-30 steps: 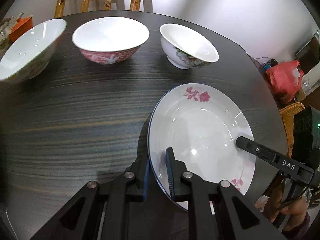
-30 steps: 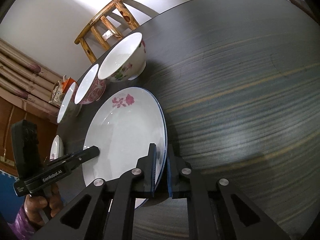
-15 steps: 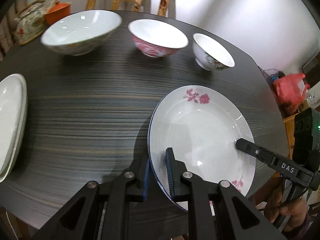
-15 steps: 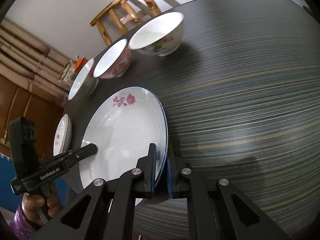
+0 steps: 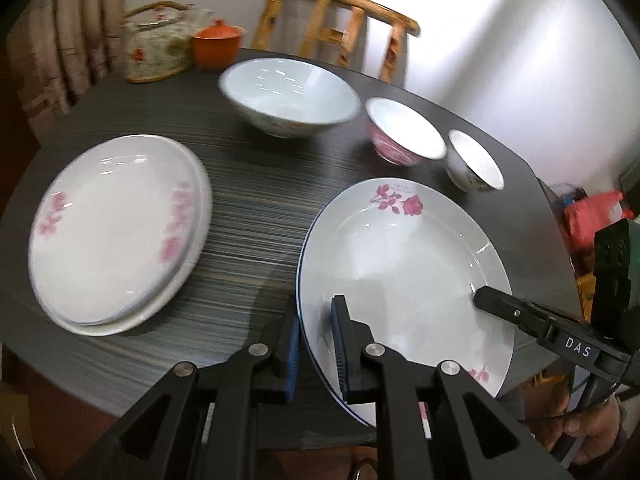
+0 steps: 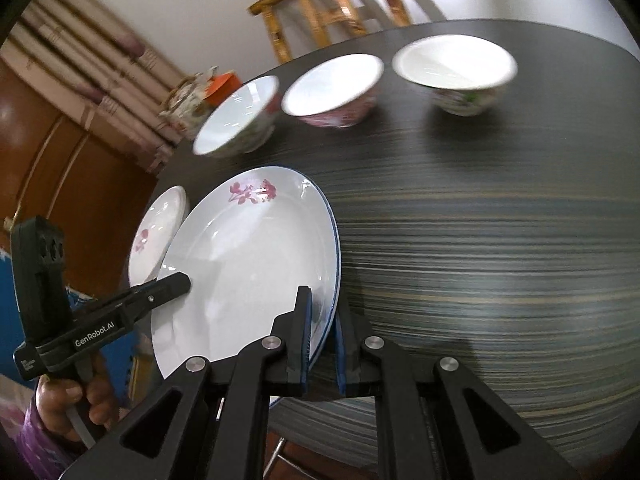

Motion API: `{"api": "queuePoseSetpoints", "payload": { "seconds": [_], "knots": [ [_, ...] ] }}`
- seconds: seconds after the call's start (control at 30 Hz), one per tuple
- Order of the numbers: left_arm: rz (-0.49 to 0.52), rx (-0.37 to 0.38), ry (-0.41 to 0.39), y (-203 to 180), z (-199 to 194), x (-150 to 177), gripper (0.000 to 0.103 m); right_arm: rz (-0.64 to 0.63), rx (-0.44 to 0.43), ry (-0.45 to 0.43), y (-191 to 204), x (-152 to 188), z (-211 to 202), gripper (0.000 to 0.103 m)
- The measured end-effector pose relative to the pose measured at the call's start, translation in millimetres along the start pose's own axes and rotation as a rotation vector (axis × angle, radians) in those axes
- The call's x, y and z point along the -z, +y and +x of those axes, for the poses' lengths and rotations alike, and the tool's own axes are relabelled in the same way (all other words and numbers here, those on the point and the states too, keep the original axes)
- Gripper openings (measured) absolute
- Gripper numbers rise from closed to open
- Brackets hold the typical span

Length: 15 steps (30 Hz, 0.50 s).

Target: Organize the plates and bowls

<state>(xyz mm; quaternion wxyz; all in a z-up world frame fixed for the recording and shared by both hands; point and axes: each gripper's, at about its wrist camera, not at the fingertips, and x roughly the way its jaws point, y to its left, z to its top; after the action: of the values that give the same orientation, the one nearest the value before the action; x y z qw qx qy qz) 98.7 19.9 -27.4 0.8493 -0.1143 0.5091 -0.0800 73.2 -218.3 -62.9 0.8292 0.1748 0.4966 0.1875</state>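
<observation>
A white plate with pink roses and a blue rim (image 5: 404,264) is held above the dark table between both grippers. My left gripper (image 5: 314,340) is shut on its near-left rim. My right gripper (image 6: 322,320) is shut on the opposite rim of the same plate (image 6: 256,268), and shows in the left wrist view (image 5: 520,316). A stack of two white rose plates (image 5: 116,228) lies on the table to the left. Three bowls stand behind: a large pale one (image 5: 288,96), a pink one (image 5: 404,136), a small flowered one (image 5: 474,166).
A floral teapot (image 5: 156,46) and an orange lidded cup (image 5: 216,48) stand at the table's far left edge. A wooden chair (image 5: 340,28) is behind the table. A red bag (image 5: 592,216) lies on the floor to the right.
Both grippers have carried the rose plate leftward over the table. The stack of two plates has come fully into view, and the bowls have shifted right.
</observation>
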Motion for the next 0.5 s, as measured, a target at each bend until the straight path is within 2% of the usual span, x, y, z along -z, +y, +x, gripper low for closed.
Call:
{"api": "queuePoseSetpoints", "payload": {
  "seconds": [0.5],
  "knots": [
    [-0.164, -0.093, -0.089, 106.7, -45.0, -12.9, 0.014, -0.164, -0.061, 0.074, 113.4, -35.9, 56.9, 0.012]
  ]
}}
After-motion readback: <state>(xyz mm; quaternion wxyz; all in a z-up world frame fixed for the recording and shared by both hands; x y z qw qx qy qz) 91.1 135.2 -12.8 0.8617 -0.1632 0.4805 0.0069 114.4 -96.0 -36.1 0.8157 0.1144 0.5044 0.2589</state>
